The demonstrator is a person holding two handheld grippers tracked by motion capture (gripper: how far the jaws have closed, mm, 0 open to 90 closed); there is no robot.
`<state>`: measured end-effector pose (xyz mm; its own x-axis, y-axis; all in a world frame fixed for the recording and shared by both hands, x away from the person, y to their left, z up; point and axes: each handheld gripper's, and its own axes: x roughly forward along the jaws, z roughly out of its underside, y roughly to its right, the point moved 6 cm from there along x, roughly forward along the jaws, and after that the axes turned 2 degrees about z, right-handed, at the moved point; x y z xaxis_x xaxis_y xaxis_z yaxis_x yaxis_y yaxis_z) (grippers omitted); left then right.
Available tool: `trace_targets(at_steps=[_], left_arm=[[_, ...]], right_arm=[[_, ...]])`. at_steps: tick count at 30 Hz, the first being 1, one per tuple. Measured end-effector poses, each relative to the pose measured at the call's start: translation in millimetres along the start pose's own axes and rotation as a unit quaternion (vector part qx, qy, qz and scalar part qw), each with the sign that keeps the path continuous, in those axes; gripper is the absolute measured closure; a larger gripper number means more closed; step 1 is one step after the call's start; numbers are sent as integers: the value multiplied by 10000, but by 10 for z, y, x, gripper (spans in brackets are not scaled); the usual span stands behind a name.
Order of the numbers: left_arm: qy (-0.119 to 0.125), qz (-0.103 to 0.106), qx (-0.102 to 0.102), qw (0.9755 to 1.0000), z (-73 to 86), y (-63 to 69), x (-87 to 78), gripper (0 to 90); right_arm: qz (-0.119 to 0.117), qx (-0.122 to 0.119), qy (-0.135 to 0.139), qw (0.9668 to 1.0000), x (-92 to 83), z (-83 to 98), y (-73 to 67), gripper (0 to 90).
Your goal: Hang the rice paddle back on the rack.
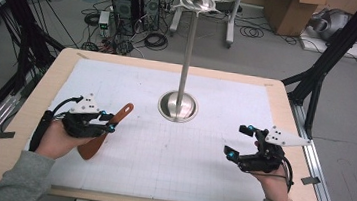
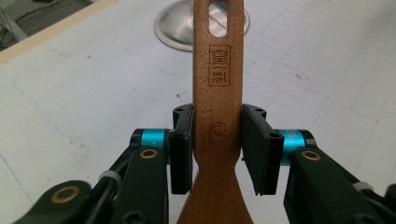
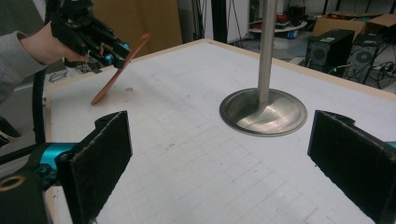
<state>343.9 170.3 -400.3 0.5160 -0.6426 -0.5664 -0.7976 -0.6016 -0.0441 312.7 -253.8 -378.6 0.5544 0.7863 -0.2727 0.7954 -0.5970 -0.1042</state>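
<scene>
I've got the wooden spatula (image 2: 217,140) clamped in my left gripper (image 1: 108,123), jaws pinching the handle's flat edges just above where it flares to the blade. It sits at about 8 o'clock from the metal stand (image 1: 178,105), lifted and tilted over the table (image 1: 161,149). I judge it light, stiff and a little slick, so that neck hold suits. The left gripper view shows the hang hole and stamp; the high view shows the stand's top. My right gripper (image 1: 242,142) hangs wide, holding nothing.
</scene>
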Motion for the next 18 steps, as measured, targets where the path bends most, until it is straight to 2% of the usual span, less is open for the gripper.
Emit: trace_targets(at_steps=[2, 3, 6, 7, 18], left_arm=[[71, -92, 13, 9999, -26, -6, -28, 652], [194, -184, -1, 9996, -51, -11, -55, 652], [299, -254, 19, 9992, -77, -16, -90, 652], [373, -255, -4, 9990, -103, -12, -121, 652], [540, -313, -33, 9980, -213, 8, -178, 652]], right_arm=[[5, 2, -1, 10000, 0, 0, 0, 50], [17, 4, 9, 10000, -1, -2, 2, 50], [15, 4, 15, 10000, -2, -3, 2, 51], [13, 11, 10, 10000, -2, -3, 1, 50], [10, -1, 13, 10000, 3, -7, -1, 50]])
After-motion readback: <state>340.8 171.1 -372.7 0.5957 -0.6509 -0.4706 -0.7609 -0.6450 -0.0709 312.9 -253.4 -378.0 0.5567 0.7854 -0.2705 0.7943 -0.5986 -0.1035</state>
